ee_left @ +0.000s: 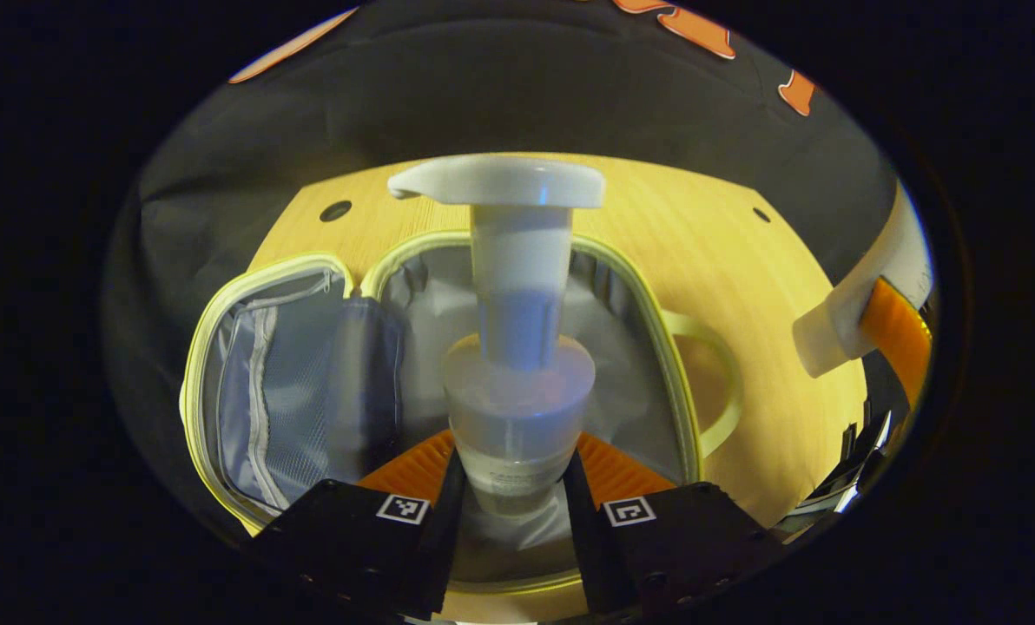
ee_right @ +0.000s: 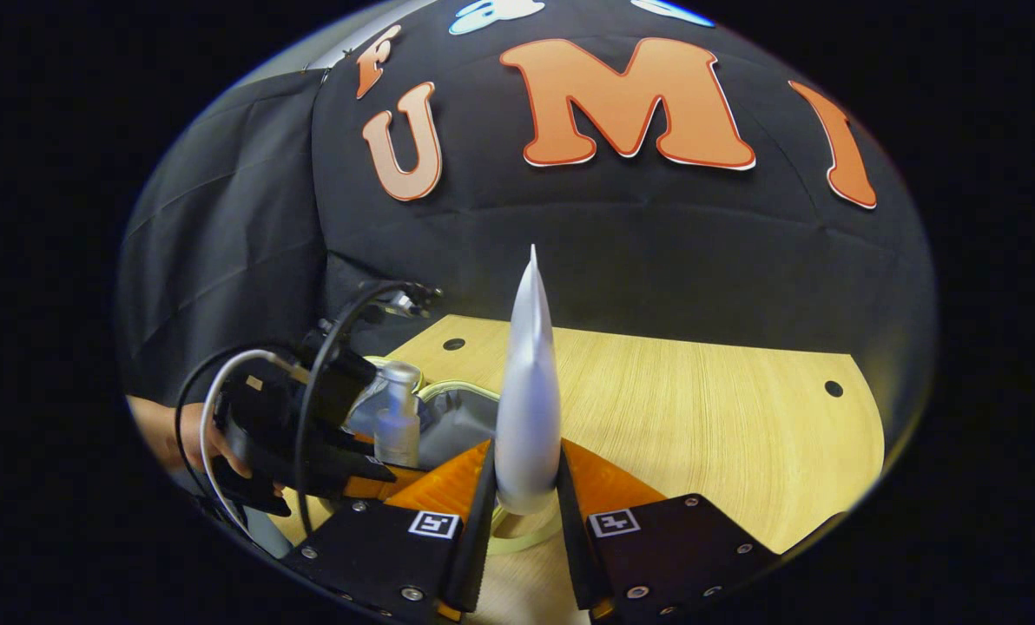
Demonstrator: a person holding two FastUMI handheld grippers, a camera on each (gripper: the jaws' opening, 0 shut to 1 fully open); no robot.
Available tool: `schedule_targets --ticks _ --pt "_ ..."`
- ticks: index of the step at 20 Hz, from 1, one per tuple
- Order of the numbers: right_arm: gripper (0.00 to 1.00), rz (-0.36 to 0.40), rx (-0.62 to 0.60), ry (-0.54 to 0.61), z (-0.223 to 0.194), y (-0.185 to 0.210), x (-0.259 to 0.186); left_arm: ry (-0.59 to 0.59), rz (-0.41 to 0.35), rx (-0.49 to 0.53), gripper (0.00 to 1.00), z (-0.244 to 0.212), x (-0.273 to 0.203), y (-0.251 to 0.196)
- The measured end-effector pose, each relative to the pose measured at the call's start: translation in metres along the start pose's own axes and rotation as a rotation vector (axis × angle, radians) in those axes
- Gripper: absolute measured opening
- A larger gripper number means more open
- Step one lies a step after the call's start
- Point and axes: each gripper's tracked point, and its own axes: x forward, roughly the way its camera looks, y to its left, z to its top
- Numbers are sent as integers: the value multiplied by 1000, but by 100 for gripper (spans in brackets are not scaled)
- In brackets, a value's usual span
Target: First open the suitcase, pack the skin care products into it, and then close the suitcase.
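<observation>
Pump bottle (ee_left: 517,408): clear glossy plastic. Suitcase (ee_left: 622,347): grey cloth lining, mesh pocket. Table (ee_left: 735,260): matt wood grain.

The open suitcase (ee_left: 517,347) lies on the table (ee_left: 743,260); the pump bottle (ee_left: 517,347) stands upright before it, the tube (ee_left: 865,295) to its right.

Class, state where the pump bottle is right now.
In the left gripper view, the pump bottle stands upright, clamped in the left gripper, above the open suitcase.
</observation>
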Motion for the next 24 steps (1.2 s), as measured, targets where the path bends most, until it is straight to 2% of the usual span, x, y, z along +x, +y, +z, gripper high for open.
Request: schedule_targets --ticks 4,6,12,18,20,23,24 --pt "40 13 11 27 -9 3 4 101 24 -39 58 -18 12 6" --pt "40 18 22 39 -13 4 4 142 63 -33 58 -27 16 17" --pt "40 35 47 84 -25 8 13 169 107 -92 59 -36 33 30" --pt "40 56 66 150 -42 19 29 49 95 -108 66 -21 24 31" --pt "41 68 78 174 -49 24 33 1 82 -111 70 -15 13 31" --pt "40 97 103 218 -61 36 38 -58 58 -117 84 -8 -3 35" --pt "41 103 113 236 -66 41 38 -86 61 -115 84 -5 -9 38"
